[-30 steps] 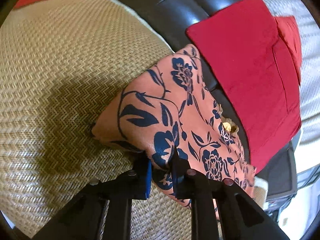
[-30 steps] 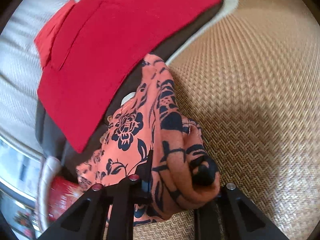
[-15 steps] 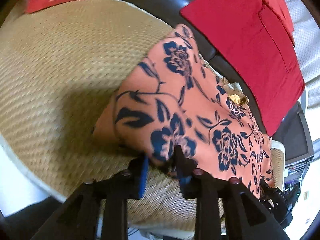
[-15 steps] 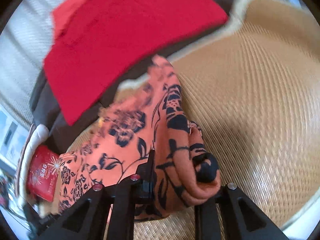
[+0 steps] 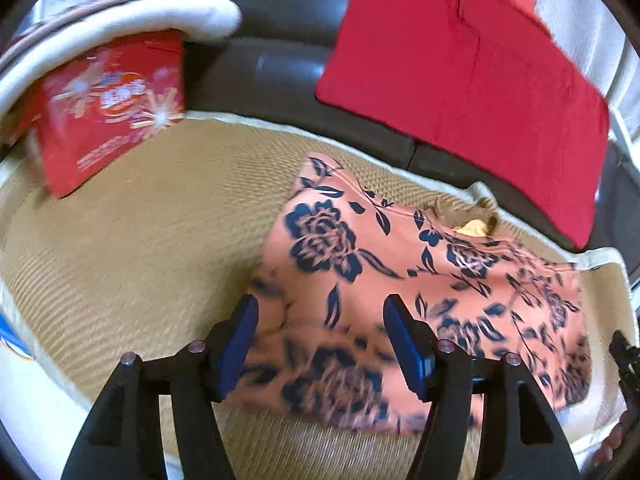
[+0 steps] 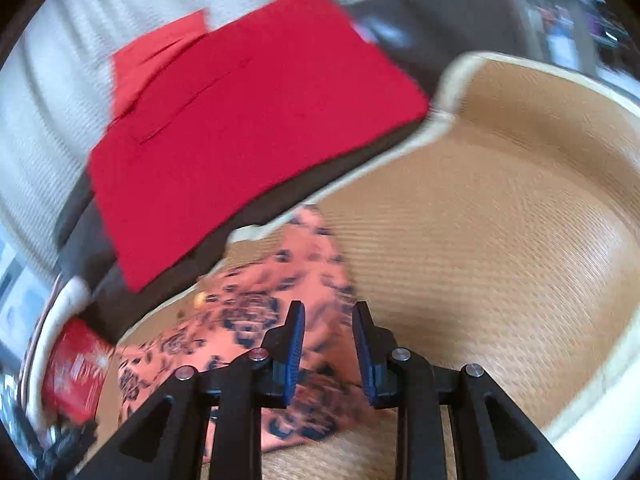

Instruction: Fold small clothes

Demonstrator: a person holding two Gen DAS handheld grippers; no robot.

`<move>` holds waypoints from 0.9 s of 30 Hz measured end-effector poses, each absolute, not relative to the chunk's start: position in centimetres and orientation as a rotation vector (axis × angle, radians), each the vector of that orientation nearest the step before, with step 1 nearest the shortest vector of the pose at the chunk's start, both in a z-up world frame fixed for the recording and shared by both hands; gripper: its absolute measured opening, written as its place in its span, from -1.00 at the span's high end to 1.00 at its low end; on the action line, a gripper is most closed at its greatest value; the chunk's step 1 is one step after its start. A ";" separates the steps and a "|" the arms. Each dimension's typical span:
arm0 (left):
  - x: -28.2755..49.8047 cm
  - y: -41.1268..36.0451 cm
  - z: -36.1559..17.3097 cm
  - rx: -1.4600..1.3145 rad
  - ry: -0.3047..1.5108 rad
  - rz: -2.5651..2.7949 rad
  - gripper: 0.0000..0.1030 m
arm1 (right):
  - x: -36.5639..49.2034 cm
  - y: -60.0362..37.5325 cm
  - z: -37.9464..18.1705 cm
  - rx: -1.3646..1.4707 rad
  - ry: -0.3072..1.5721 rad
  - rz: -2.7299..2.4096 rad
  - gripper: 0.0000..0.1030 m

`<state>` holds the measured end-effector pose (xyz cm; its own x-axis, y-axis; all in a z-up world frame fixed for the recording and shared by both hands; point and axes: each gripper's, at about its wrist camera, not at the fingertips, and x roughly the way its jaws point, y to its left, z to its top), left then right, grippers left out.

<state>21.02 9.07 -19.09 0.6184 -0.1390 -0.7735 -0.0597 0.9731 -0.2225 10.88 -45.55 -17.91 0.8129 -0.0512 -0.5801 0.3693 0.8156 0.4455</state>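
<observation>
An orange garment with dark blue flowers (image 5: 400, 280) lies in a loose fold on the woven mat (image 5: 140, 260). My left gripper (image 5: 320, 336) hovers above its near edge. Its jaws are opening wide, and the blue pads (image 5: 240, 340) touch no cloth. In the right wrist view the same garment (image 6: 248, 312) lies below my right gripper (image 6: 329, 340). Those jaws are also opening, with a narrow gap and the cloth beneath them rather than pinched. Motion blurs the garment's near part in both views.
A folded red garment (image 5: 460, 80) (image 6: 248, 128) rests on the dark sofa back behind the mat. A red printed packet (image 5: 108, 112) (image 6: 76, 376) leans at the mat's left end by a white padded rim (image 5: 120, 16). The mat's cream border (image 6: 440, 120) curves round the right side.
Both grippers were shut on the floral garment. Both have let go, spread their jaws and pulled up and back, and the garment has dropped onto the mat.
</observation>
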 end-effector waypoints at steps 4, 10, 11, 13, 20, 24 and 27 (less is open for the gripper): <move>25.6 8.8 -21.2 -0.298 0.971 -0.019 -0.28 | 16.5 -44.7 -18.9 0.631 0.634 -0.158 0.45; 30.8 9.9 -23.8 -0.374 1.007 0.048 -0.28 | 23.2 -46.8 -22.7 0.688 0.710 -0.190 0.45; 31.4 9.9 -24.1 -0.367 1.009 0.058 -0.28 | 24.3 -47.4 -23.3 0.699 0.721 -0.198 0.44; 32.4 10.1 -24.3 -0.340 0.990 0.060 -0.29 | 25.7 -48.3 -24.0 0.695 0.723 -0.212 0.45; 33.0 9.9 -24.2 -0.305 0.992 0.049 -0.34 | 27.6 -49.4 -25.1 0.713 0.734 -0.208 0.46; 30.6 10.9 -23.2 -0.338 0.977 0.033 -0.34 | 25.6 -46.9 -23.0 0.648 0.703 -0.102 0.46; 27.8 11.8 -22.0 -0.331 0.937 0.033 -0.34 | 24.2 -43.5 -22.0 0.589 0.708 -0.013 0.46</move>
<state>27.84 11.83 -21.97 0.5954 -0.1154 -0.7951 -0.1704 0.9490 -0.2654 24.20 -43.49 -22.02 0.7668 0.1829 -0.6153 0.2052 0.8384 0.5050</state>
